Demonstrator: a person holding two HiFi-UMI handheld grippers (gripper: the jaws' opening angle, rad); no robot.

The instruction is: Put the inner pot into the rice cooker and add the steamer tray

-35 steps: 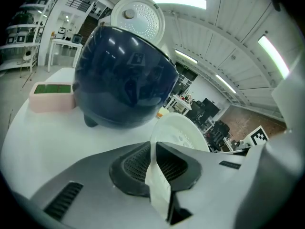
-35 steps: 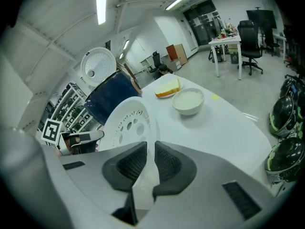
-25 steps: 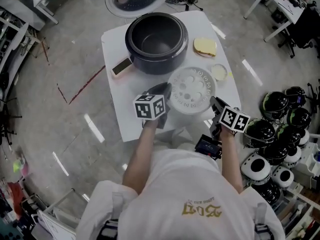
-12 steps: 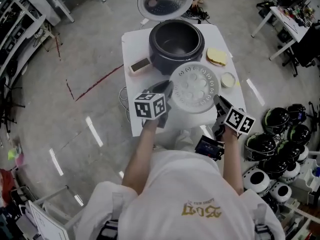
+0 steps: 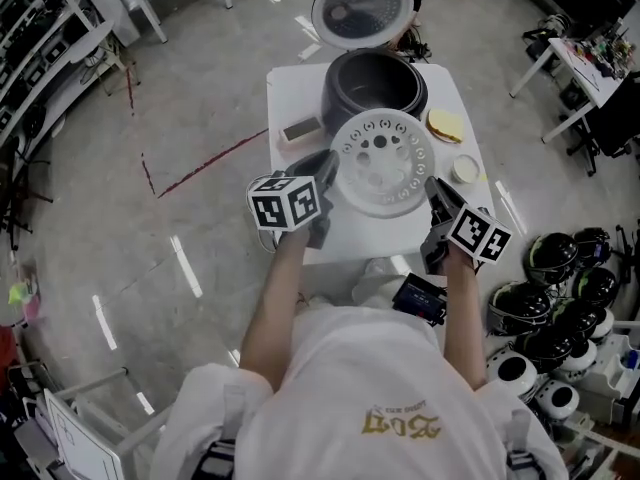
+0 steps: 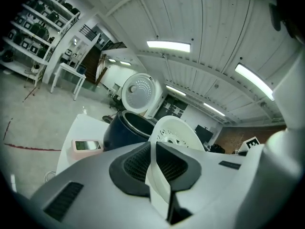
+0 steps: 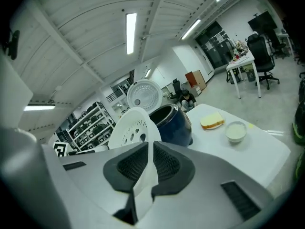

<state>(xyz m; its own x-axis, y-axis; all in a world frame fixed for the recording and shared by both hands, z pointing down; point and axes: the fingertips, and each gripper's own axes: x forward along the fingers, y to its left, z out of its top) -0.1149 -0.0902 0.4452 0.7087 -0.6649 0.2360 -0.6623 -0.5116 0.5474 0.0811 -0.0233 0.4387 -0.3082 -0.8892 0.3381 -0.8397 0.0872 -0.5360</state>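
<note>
The white perforated steamer tray (image 5: 383, 163) hangs tilted above the white table (image 5: 290, 93), just in front of the dark rice cooker (image 5: 373, 84). The cooker's round lid (image 5: 362, 8) stands open behind it, and its dark bowl is uncovered. My left gripper (image 5: 325, 168) is shut on the tray's left rim. My right gripper (image 5: 433, 190) pinches the right rim, its jaws having just been closing on it. In the left gripper view the tray rim (image 6: 174, 128) runs between the pads (image 6: 138, 163). The right gripper view shows the same tray (image 7: 132, 125) and cooker (image 7: 171, 123).
A pinkish flat device (image 5: 300, 130) lies left of the cooker. A yellow sponge-like piece (image 5: 444, 124) and a small white dish (image 5: 465, 169) sit on the table's right side. Helmets (image 5: 560, 298) are piled on the floor to the right. Desks stand further off.
Both grippers have risen with the tray, lifting it off the table and carrying it toward the cooker. The tray now overlaps the cooker's near edge in the head view.
</note>
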